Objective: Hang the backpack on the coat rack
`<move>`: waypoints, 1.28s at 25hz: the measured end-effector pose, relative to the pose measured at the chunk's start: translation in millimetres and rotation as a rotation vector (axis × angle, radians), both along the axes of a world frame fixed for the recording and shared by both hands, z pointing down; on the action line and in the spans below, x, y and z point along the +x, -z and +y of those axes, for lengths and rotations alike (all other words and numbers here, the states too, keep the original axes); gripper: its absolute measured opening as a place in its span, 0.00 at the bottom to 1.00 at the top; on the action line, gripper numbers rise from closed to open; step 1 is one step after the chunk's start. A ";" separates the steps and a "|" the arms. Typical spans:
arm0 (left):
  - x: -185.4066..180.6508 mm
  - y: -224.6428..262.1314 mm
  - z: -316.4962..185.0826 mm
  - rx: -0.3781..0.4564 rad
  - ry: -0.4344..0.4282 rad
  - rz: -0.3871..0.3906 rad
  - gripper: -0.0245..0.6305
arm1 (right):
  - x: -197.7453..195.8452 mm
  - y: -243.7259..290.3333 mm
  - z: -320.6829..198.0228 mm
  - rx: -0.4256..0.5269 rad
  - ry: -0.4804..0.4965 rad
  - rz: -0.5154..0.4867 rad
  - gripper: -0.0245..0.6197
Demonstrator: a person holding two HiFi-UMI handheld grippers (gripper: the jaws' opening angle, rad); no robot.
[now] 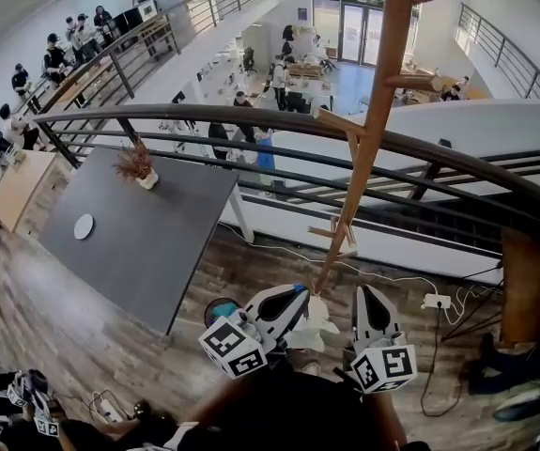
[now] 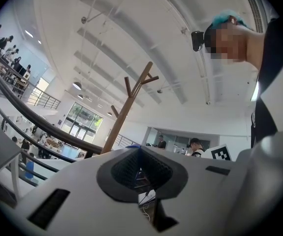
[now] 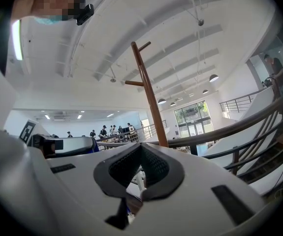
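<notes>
Beyond the mezzanine's curved railing [image 1: 251, 120] the open hall below was busy with people, while my side of it was wood-look floor. Both sets of my fingers were pressed together on nothing. My left gripper [image 2: 140, 148] had its dark pads meeting at the tips, with only floor showing through the gap behind them. My right gripper [image 3: 141, 146] was the same, and both were held low and close to my body. The wooden coat rack [image 1: 373, 130] rose just ahead, between the two pairs of fingers and a little nearer the right, its pegs well above them. I could not find the backpack in any view, so I judged the hanging had not begun. A grey table [image 1: 147, 233] with a potted dried plant [image 1: 140, 165] stood off beyond the left fingers. I saw two risks. The pole was slim and near the railing, so a heavy bag swung onto a high peg might rock it. The corded white power strip [image 1: 436, 301] on the floor beyond the right fingers could also snag a dangling strap or my step.
</notes>
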State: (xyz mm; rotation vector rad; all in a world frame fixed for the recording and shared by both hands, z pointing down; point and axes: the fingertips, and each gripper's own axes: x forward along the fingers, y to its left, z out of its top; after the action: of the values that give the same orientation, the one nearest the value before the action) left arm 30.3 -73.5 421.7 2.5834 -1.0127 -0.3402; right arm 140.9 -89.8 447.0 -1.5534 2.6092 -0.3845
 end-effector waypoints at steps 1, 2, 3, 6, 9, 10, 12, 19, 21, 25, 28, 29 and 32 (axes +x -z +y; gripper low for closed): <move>-2.3 0.1 -2.3 0.000 -0.001 0.000 0.06 | -1.5 0.0 -2.0 0.002 -0.001 0.002 0.06; -4.9 0.3 -4.5 -0.002 -0.002 0.001 0.06 | -3.5 0.6 -3.8 0.006 -0.001 0.005 0.06; -7.8 0.5 -6.9 -0.005 -0.004 0.002 0.06 | -5.8 1.8 -5.7 0.010 -0.002 0.007 0.06; -17.0 -0.1 -17.1 -0.014 -0.013 0.002 0.06 | -12.7 3.0 -14.5 0.010 -0.018 0.008 0.06; -24.4 -4.3 -23.4 -0.025 -0.017 -0.001 0.06 | -17.0 -1.4 -20.5 0.001 -0.028 0.006 0.06; -27.0 -4.8 -25.2 -0.024 -0.016 0.000 0.06 | -18.1 -2.1 -22.2 0.003 -0.029 0.009 0.06; -32.5 -4.3 -31.2 -0.019 -0.015 0.005 0.06 | -20.4 -1.9 -28.2 0.008 -0.035 0.012 0.06; -54.1 -3.4 -45.0 -0.014 -0.030 0.017 0.06 | -35.7 -3.2 -43.3 0.005 -0.050 0.027 0.06; -60.6 0.0 -48.1 -0.012 -0.041 0.021 0.06 | -40.4 -2.0 -46.2 0.002 -0.060 0.028 0.06; -64.3 7.2 -52.2 0.000 -0.078 0.024 0.06 | -42.4 -1.3 -48.7 -0.004 -0.087 0.022 0.06; -69.7 12.9 -57.8 0.011 -0.103 0.024 0.06 | -46.8 -0.8 -51.1 -0.006 -0.107 0.018 0.06; -72.5 15.0 -61.0 0.014 -0.107 0.023 0.06 | -49.1 0.5 -52.0 -0.004 -0.111 0.018 0.06; -78.3 18.8 -69.1 0.018 -0.110 0.017 0.06 | -54.2 2.1 -54.7 0.002 -0.112 0.019 0.06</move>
State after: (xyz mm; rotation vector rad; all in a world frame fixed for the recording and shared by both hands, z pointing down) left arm -47.9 -142.6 402.9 2.6344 -0.8610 -0.3441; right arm 86.8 -144.5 444.9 -1.7008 2.5210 -0.3603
